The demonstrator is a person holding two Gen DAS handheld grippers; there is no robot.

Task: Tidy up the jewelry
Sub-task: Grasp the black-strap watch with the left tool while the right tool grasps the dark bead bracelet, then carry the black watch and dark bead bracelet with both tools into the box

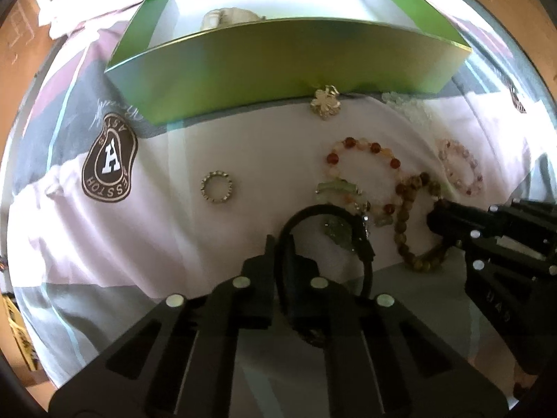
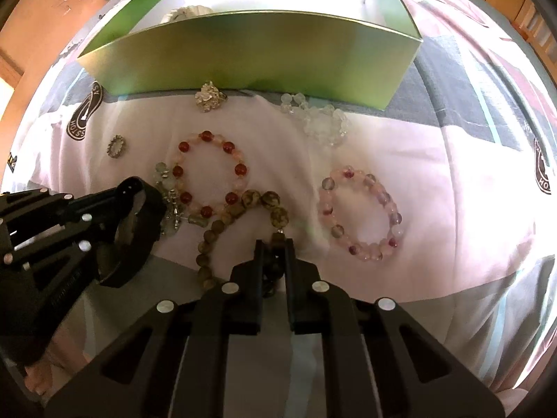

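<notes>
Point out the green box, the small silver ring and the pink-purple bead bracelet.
green box [image 2: 250, 55]: right wrist view, on its near outer wall.
small silver ring [image 1: 216, 186]: left wrist view, on the band's left edge.
pink-purple bead bracelet [image 2: 329, 184]: right wrist view, on a bead at its upper left.

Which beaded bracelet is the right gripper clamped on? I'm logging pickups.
The olive-brown bead bracelet: its near end sits between the right gripper fingers. The red-and-cream, pink-purple and clear ones lie free.

Glossy green card box [image 2: 250, 55], soft matt cloth [image 2: 417, 160], polished stone-like bead bracelets [image 2: 360, 214], matt black hand-held gripper [image 2: 273, 254].
</notes>
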